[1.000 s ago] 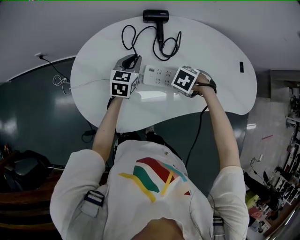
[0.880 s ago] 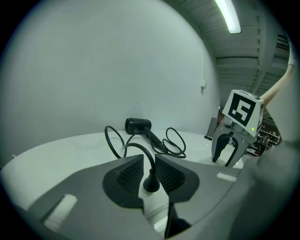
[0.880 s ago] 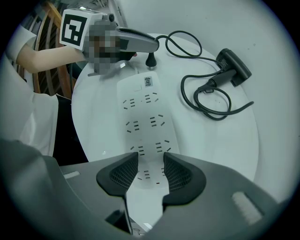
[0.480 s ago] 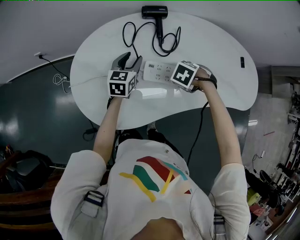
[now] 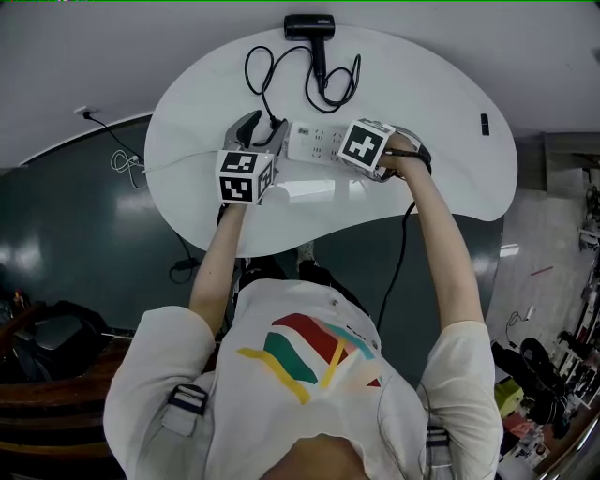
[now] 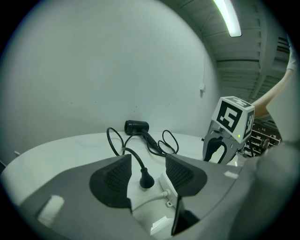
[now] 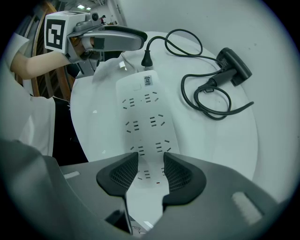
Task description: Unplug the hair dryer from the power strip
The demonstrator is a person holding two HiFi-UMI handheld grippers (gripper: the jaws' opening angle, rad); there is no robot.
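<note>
1. Hair dryer (image 5: 310,27): black, lying at the top centre edge of the white counter (image 5: 441,112), well apart from both claws. Its black cord (image 7: 201,89) is looping down across the counter toward the strip.
2. Plug (image 6: 146,181): black, lying loose on the counter just beside the strip's left end in the head view, and sitting in no socket. The unplugging is looking done.
3. Power strip (image 7: 145,117): white, lying flat mid-counter with its sockets facing up; those in view are showing empty.
4. Left claw (image 5: 261,129): its jaws are opening and standing wide on either side of the plug, with the pads pressing nothing. It is probably letting the plug go, since the plug is free of the strip.
5. Right claw (image 7: 151,171): pointing straight down over the strip's right end in the head view. Its jaws are standing narrowly apart with the strip's face showing between them, clamping nothing. It is likely steadying the strip so it is not lifting with the plug. Whether the tips are touching cannot be told.
</note>
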